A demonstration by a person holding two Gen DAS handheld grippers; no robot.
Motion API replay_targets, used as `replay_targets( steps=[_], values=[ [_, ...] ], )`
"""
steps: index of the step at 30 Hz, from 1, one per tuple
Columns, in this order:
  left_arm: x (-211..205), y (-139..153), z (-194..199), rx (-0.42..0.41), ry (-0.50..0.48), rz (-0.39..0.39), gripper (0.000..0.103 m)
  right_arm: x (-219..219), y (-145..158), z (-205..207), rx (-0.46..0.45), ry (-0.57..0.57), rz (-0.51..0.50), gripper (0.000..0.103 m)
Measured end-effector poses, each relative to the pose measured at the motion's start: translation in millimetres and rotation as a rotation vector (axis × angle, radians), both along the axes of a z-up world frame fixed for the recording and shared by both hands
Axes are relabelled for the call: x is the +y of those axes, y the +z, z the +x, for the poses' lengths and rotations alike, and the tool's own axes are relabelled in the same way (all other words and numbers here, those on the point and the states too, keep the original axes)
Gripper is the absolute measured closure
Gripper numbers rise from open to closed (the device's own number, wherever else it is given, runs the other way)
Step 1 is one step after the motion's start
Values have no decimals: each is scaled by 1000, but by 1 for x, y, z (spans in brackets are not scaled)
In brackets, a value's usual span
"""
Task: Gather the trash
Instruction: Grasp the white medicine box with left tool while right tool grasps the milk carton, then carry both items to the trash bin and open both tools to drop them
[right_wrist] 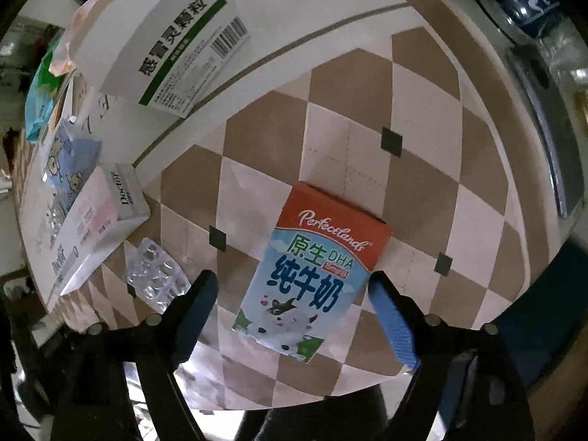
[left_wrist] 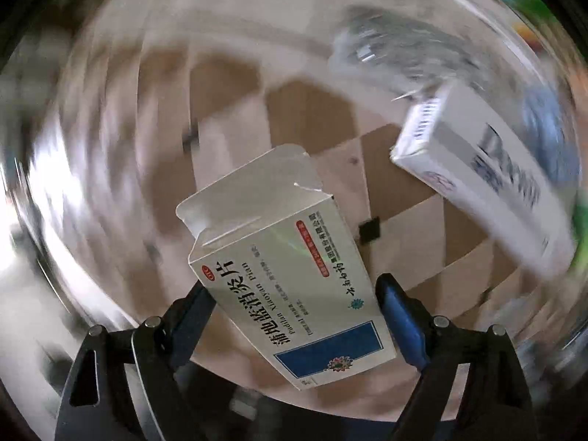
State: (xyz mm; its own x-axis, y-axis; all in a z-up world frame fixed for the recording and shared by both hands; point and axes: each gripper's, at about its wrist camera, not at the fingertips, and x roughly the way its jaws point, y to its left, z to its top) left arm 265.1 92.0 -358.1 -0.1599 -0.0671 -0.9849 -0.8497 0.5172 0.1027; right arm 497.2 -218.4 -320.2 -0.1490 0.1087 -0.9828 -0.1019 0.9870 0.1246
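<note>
My left gripper [left_wrist: 294,290] is shut on a white and blue medicine box [left_wrist: 290,275] with its end flap open, held above the checkered table [left_wrist: 422,228]; the view is motion-blurred. A white box [left_wrist: 477,180] lies to the right of it. My right gripper [right_wrist: 292,283] is open, its fingers on either side of a red and blue milk carton [right_wrist: 312,275] lying on the table [right_wrist: 404,191]. The right blue pad [right_wrist: 389,316] is close to the carton's edge; the left finger [right_wrist: 194,305] stands apart from it.
In the right wrist view, an empty blister pack [right_wrist: 158,275] lies by the left finger. A white "Doctor" box [right_wrist: 99,220], a large green-striped medicine box [right_wrist: 165,44], a blue cartoon packet [right_wrist: 70,165] and wrappers [right_wrist: 44,92] lie at the left. A bottle [right_wrist: 533,0] stands beyond the far right edge.
</note>
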Motion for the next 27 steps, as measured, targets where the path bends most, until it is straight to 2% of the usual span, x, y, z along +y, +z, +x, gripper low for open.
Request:
replay_targets(
  steps=[1, 3, 5, 6, 7, 11, 13, 15, 16, 17, 23, 27],
  values=[
    [0, 3, 4, 4, -73, 21, 17, -1, 0, -1, -1, -13, 2, 17],
    [0, 1, 8, 5, -115, 8, 16, -2, -2, 0, -3, -37, 3, 17],
    [3, -10, 10, 2, -93, -48, 15, -9, -9, 1, 13, -61, -2, 17],
    [2, -18, 9, -4, -59, -98, 13, -10, -11, 1, 16, -83, 0, 16],
    [1, -22, 6, -3, -30, -112, 13, -10, -10, 2, 9, -89, -6, 16],
    [7, -17, -2, -46, 101, -124, 15, -5, -10, 2, -18, -113, -33, 18],
    [6, -13, 1, -54, 99, -118, 21, 3, -11, -8, -39, -115, -65, 25],
    [3, -5, 8, -47, 63, -92, 25, 12, -10, -14, -63, -103, -104, 36],
    [-3, 13, 4, -43, 44, -79, 25, 13, -9, -16, -77, -93, -119, 39],
    [-4, 17, 8, -41, 17, -57, 25, 12, -7, -18, -88, -85, -131, 47],
    [-22, 77, 40, -64, -170, 123, 25, 10, 3, -42, -126, -33, -77, 49],
    [-27, 126, 27, -115, -260, 242, 25, 17, 32, -69, -225, 61, -46, 49]
  ],
)
